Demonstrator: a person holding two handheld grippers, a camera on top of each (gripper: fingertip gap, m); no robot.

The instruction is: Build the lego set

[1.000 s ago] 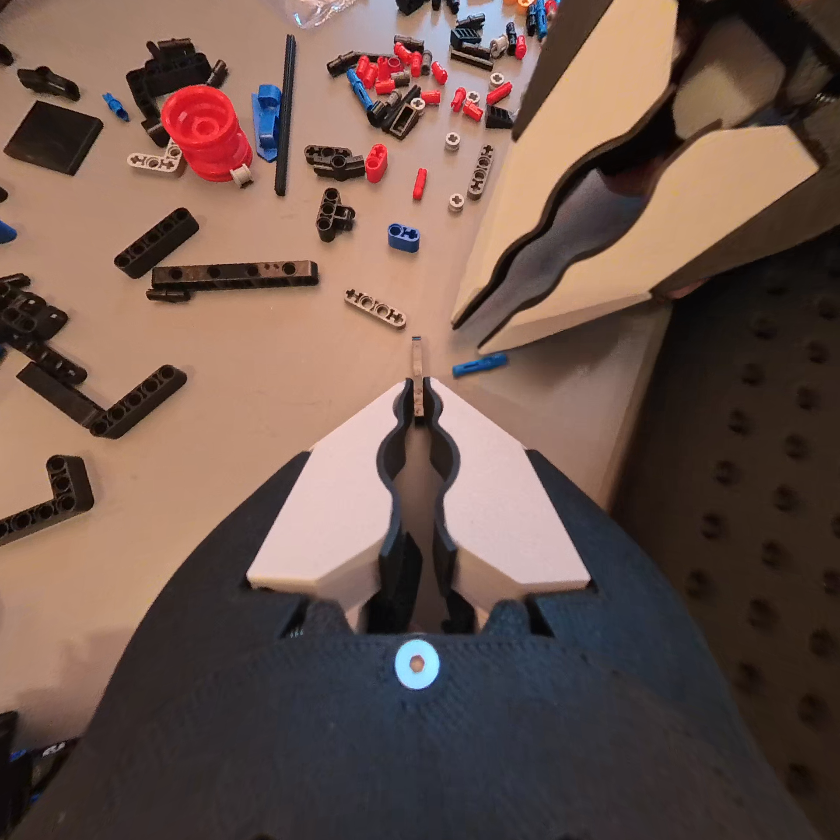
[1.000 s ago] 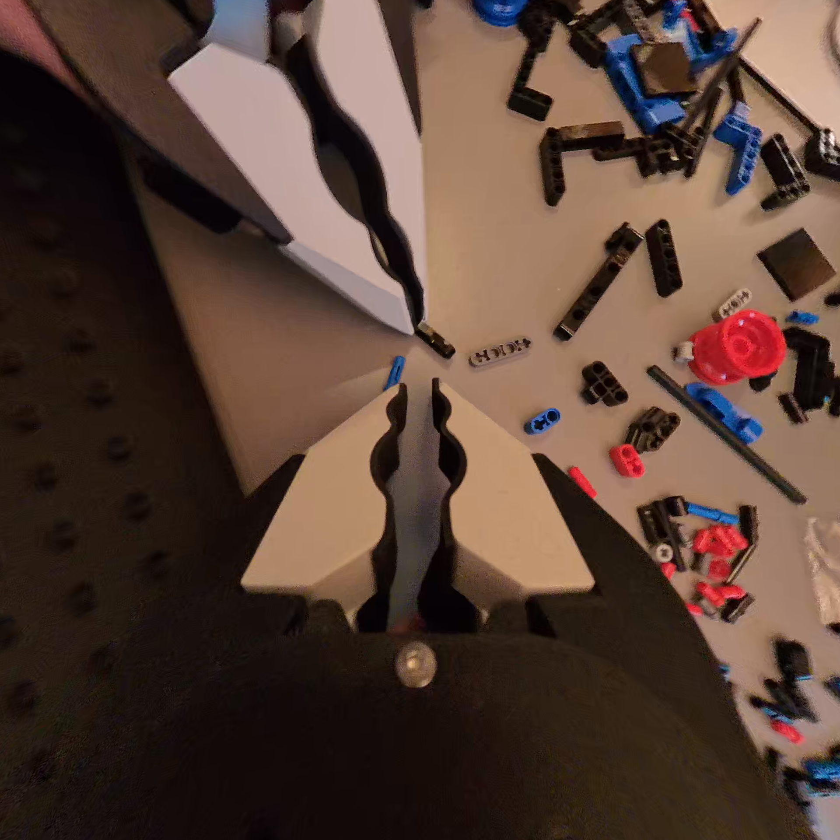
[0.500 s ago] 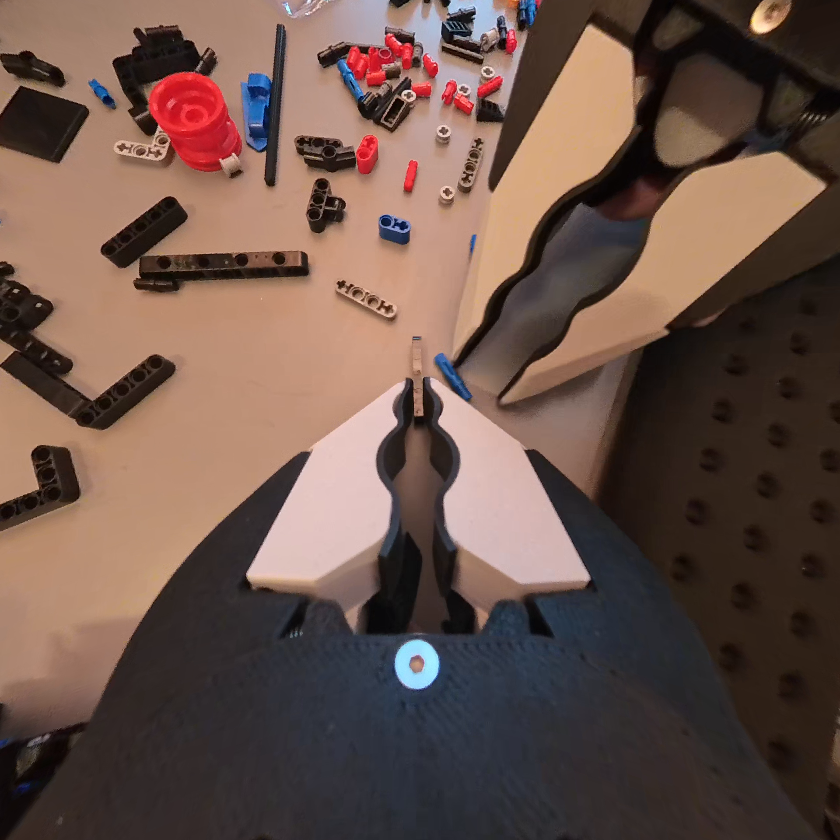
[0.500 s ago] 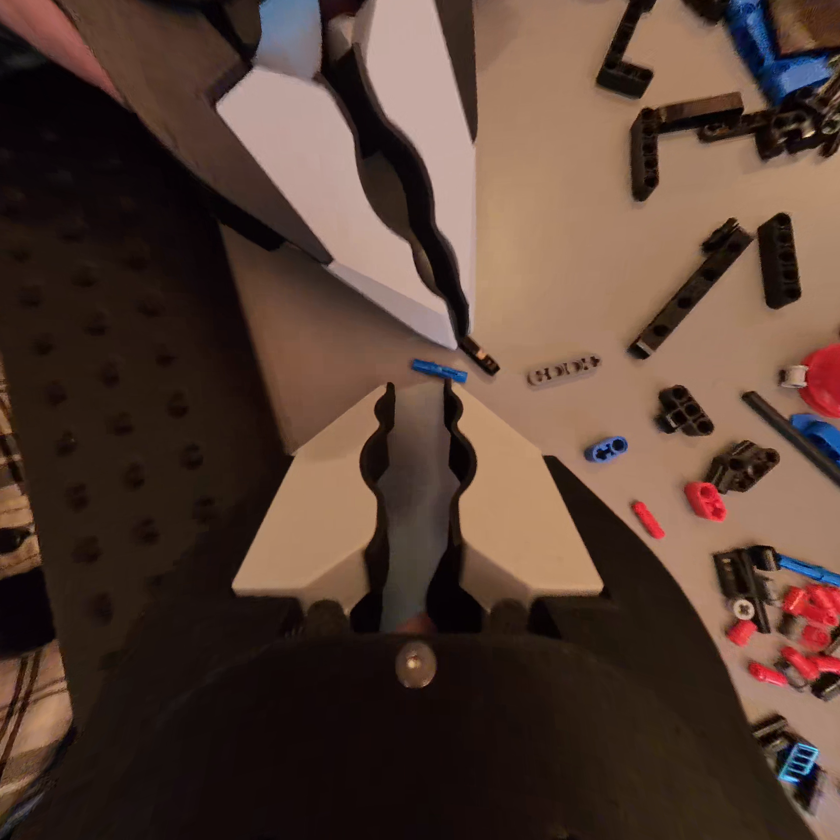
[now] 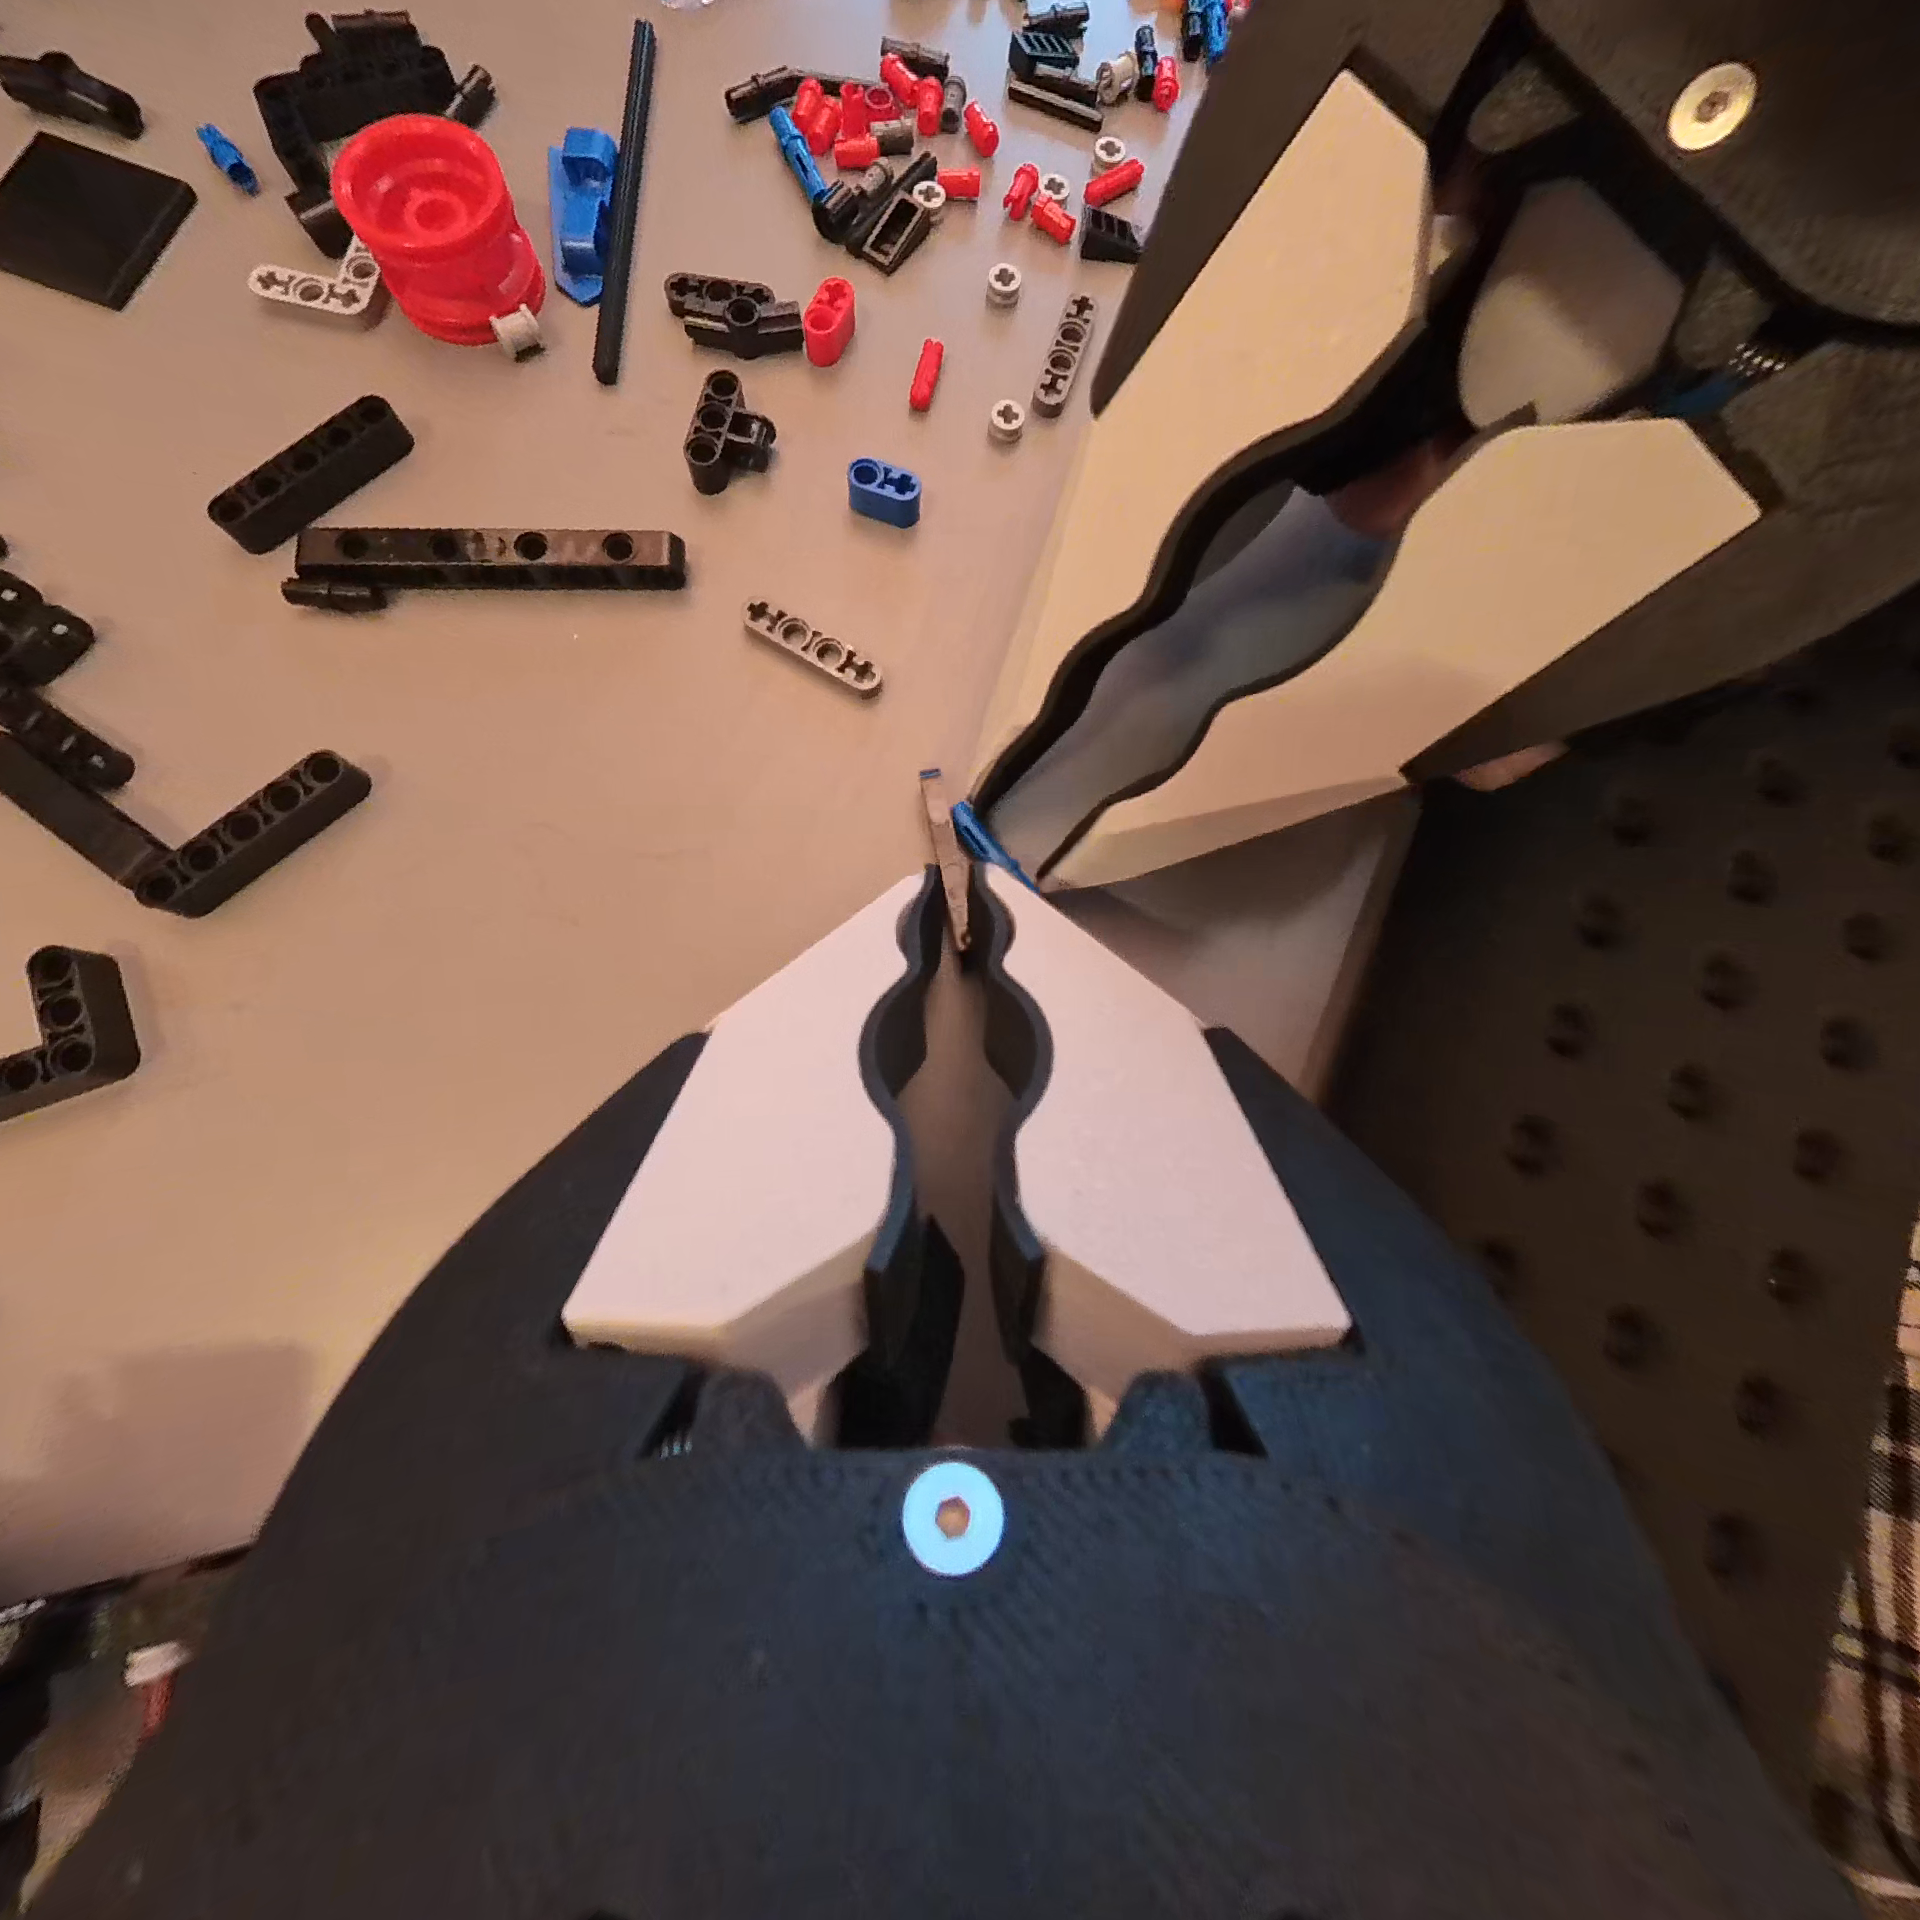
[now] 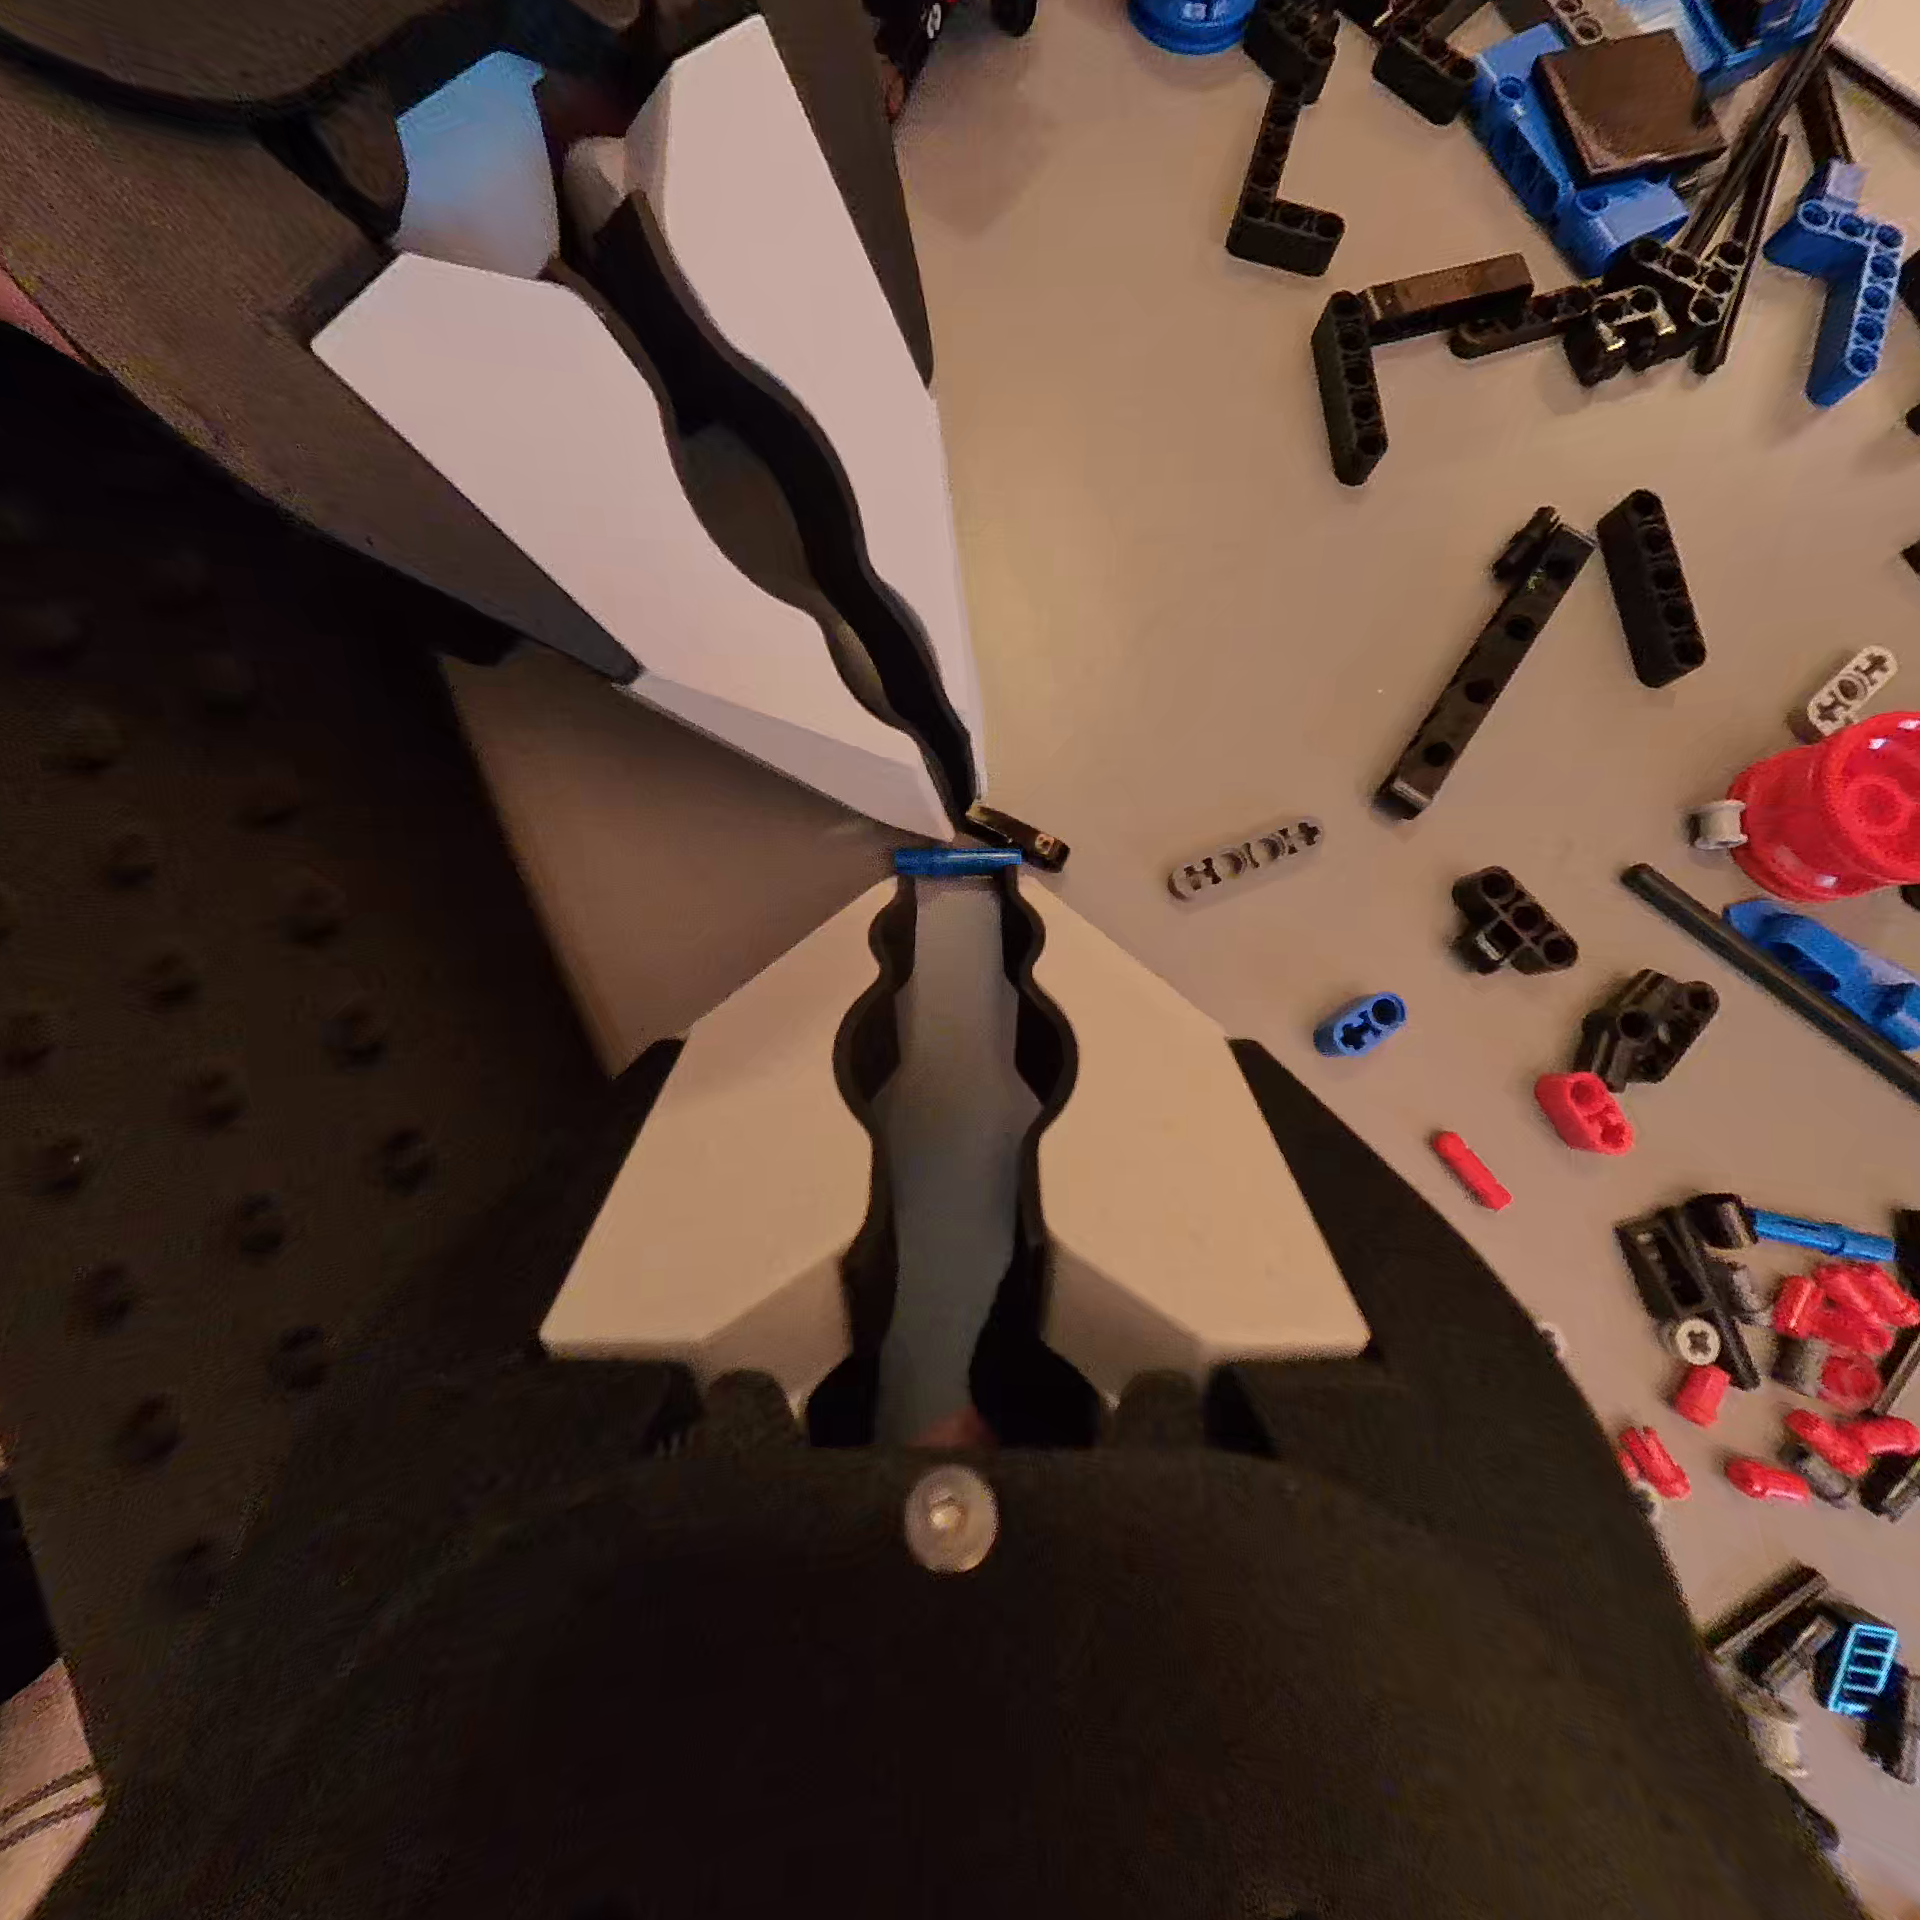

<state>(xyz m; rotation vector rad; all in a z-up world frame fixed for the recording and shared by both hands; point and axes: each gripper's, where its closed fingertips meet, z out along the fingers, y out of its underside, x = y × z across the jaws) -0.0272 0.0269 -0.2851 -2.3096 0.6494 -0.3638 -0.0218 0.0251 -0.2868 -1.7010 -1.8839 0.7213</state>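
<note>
My left gripper is shut on a small thin dark piece that sticks out past its tips, just above the grey table. My right gripper comes in from the upper right, tips almost touching the left one's. In the right wrist view the right gripper is open, and a short blue pin lies across the gap at its fingertips; the pin also shows in the left wrist view. The left gripper holds the dark piece right beside the pin.
Loose parts lie beyond the grippers: a grey thin liftarm, a blue connector, a long black beam, a red wheel hub and several red pins. The table edge is close by, with a dark perforated surface beyond it. My left and right fingertips are right by each other.
The right gripper opened wider and moved onto the blue pin, which turned to lie across its tips. The left gripper, still holding the dark piece, came closer until both tips nearly meet.
</note>
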